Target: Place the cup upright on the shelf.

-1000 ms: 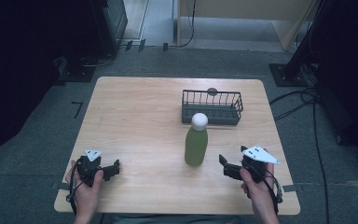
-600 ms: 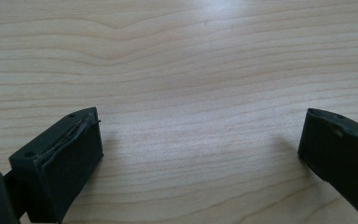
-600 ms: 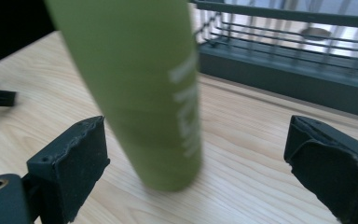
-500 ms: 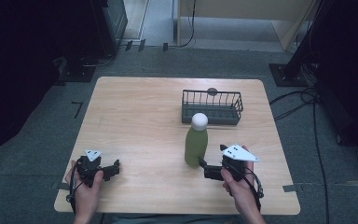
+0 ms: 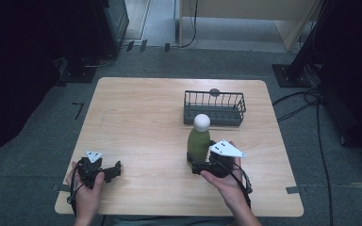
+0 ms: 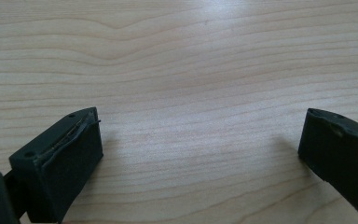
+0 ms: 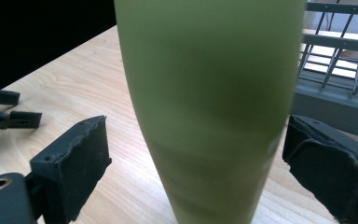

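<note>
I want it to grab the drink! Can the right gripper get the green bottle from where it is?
Probably yes. The right gripper is already at the green bottle, one jaw on each side with small gaps, and nothing stands between them.

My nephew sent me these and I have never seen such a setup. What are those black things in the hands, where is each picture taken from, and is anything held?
A person sits at a light wooden table with a hand-held black two-jaw gripper in each hand. The high view looks down from above. The other two pictures come from cameras riding on the grippers, looking along their jaws.

On the table stand a tall olive-green bottle with a round white cap and, behind it, a dark wire basket.

The left gripper rests open over bare wood. The right gripper has come up to the bottle, which stands between its jaws. Its jaws have just been closing, yet a gap shows on each side, so nothing is held yet.
</note>
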